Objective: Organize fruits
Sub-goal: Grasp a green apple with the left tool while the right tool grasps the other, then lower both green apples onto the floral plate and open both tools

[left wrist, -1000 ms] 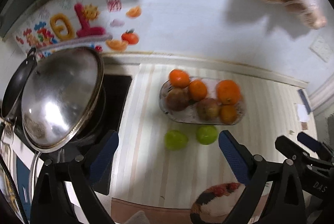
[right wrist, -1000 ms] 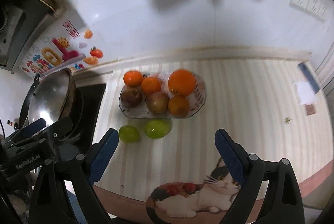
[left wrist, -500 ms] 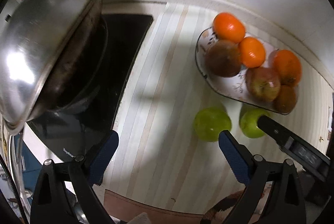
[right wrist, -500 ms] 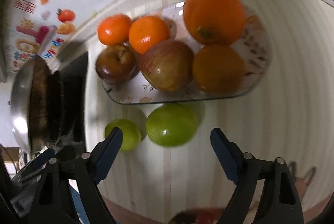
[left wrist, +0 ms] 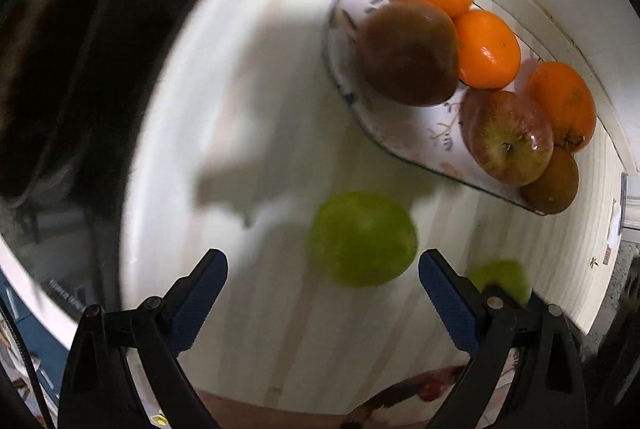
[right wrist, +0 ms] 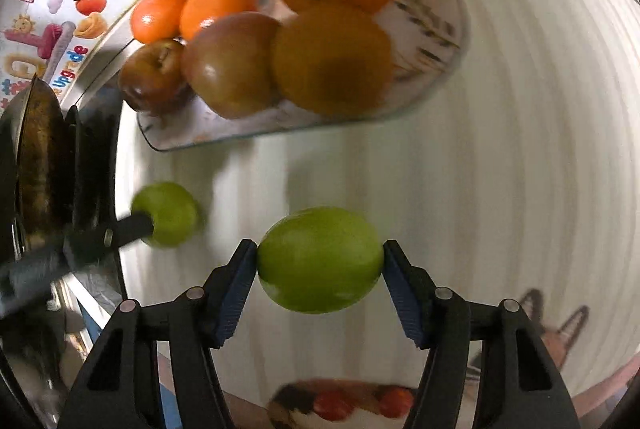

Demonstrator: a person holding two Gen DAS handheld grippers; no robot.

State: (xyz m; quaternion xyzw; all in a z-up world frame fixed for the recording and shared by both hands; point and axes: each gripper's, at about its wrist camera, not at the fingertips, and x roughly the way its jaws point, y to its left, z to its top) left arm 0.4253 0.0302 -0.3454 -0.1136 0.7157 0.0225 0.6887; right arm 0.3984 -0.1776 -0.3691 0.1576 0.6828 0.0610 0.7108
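Two green apples lie on the striped counter in front of a glass plate (left wrist: pixel 404 145) that holds oranges and red-brown apples. My right gripper (right wrist: pixel 320 261) is shut on the larger green apple (right wrist: pixel 320 260), its blue pads touching both sides. My left gripper (left wrist: pixel 322 271) is open, with the other green apple (left wrist: pixel 362 238) just ahead of its fingertips; that apple also shows in the right wrist view (right wrist: pixel 168 213), with one left finger at it. The held apple shows at the right in the left wrist view (left wrist: pixel 500 279).
The plate (right wrist: pixel 224 133) holds several oranges and apples near the back wall. A black stove with a pan (right wrist: pixel 40 157) stands at the left. A cat-pattern mat (right wrist: pixel 340 401) lies at the counter's front edge. Stickers (right wrist: pixel 60 25) decorate the wall.
Both grippers have dropped down close to the green apples. The right gripper has closed on the larger green apple. The left gripper has come up to the other apple, still open.
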